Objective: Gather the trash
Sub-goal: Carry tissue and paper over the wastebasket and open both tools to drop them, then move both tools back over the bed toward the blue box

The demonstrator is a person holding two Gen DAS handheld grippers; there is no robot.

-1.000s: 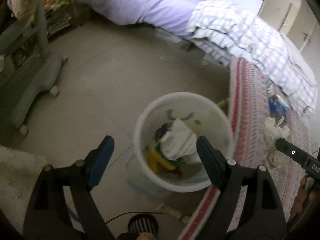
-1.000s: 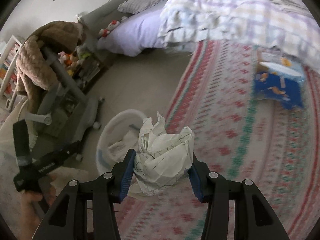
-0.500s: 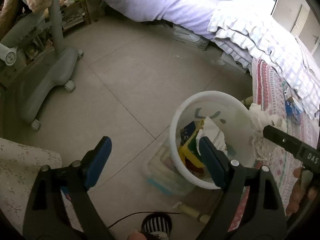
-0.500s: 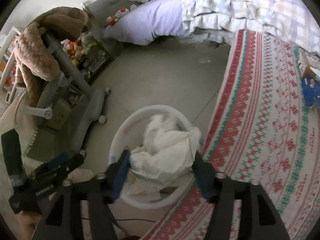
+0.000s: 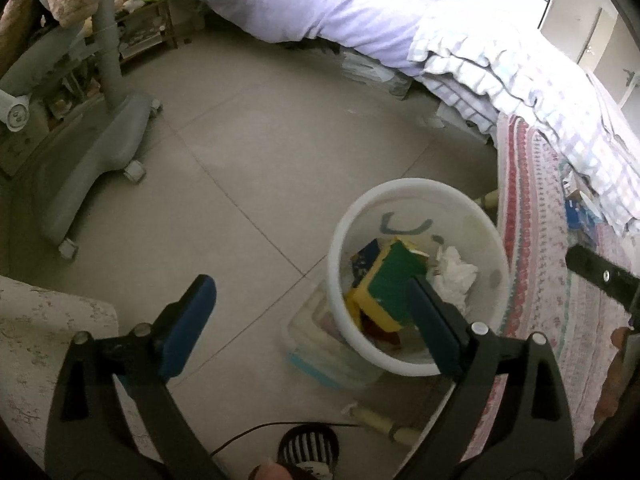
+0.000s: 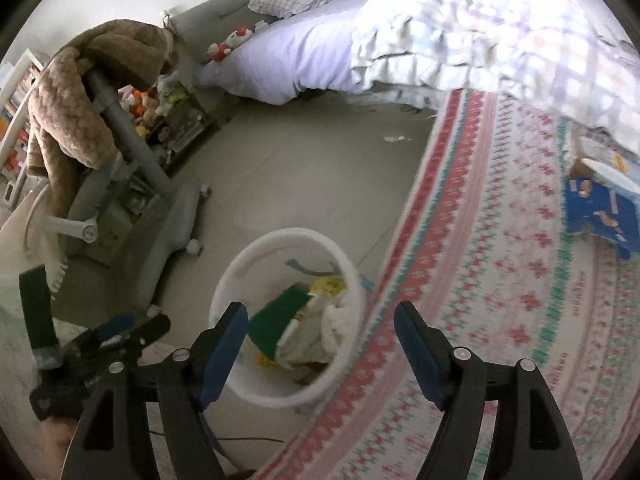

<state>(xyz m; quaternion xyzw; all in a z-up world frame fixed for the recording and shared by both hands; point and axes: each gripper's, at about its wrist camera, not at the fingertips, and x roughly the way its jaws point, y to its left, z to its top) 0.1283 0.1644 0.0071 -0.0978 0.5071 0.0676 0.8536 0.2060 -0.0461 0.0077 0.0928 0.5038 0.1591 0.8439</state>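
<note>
A white round trash bin (image 5: 416, 196) stands on the tiled floor at the rug's edge; it also shows in the right wrist view (image 6: 280, 240). Inside lie a green and yellow carton (image 5: 390, 280) and crumpled white paper (image 5: 454, 272), the paper also seen in the right wrist view (image 6: 334, 320). My left gripper (image 5: 312, 316) is open and empty, low beside the bin. My right gripper (image 6: 320, 340) is open and empty above the bin's near rim. A blue box (image 6: 604, 208) lies on the rug near the bed.
A patterned red and green rug (image 6: 500, 280) covers the floor to the right. A bed with a purple sheet (image 5: 320, 4) and a checked quilt (image 6: 480, 28) runs along the back. A grey wheeled stand (image 5: 100, 148) stands to the left. A clear plastic box (image 5: 320, 352) sits under the bin.
My right gripper carried the crumpled paper over the bin, opened and dropped it in. The left gripper shifted left of the bin and stayed open.
</note>
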